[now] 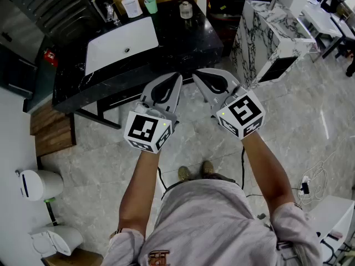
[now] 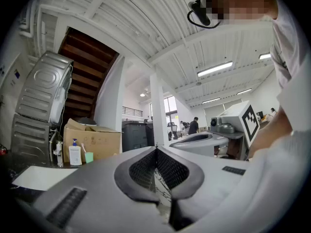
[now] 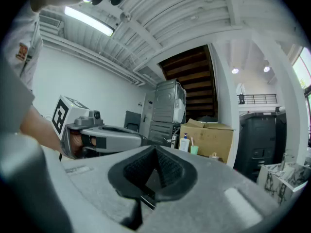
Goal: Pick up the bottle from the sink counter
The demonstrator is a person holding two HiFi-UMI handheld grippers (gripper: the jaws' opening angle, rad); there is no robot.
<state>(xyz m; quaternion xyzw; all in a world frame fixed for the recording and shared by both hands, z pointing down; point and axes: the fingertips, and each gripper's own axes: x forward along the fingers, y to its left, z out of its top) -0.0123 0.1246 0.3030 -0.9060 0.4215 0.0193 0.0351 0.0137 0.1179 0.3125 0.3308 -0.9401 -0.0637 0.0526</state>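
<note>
The bottle (image 1: 131, 5) is a white pump bottle with a blue label. It stands at the back of the black sink counter (image 1: 183, 46), beside a green cup (image 1: 150, 5) with a toothbrush in it. My left gripper (image 1: 178, 77) and right gripper (image 1: 194, 72) hover side by side over the counter's front edge, well short of the bottle. Both are shut, with nothing between their jaws. The left gripper view shows the bottle (image 2: 75, 154) far off at the left. In the right gripper view the bottle (image 3: 184, 143) stands in front of a cardboard box.
A white basin (image 1: 121, 43) with a faucet (image 1: 111, 13) is set in the counter, and a glass jar (image 1: 186, 9) stands at its back right. A marble-patterned cabinet (image 1: 272, 35) is to the right. A toilet (image 1: 40, 184) stands at the lower left, and cables (image 1: 310, 182) lie on the floor.
</note>
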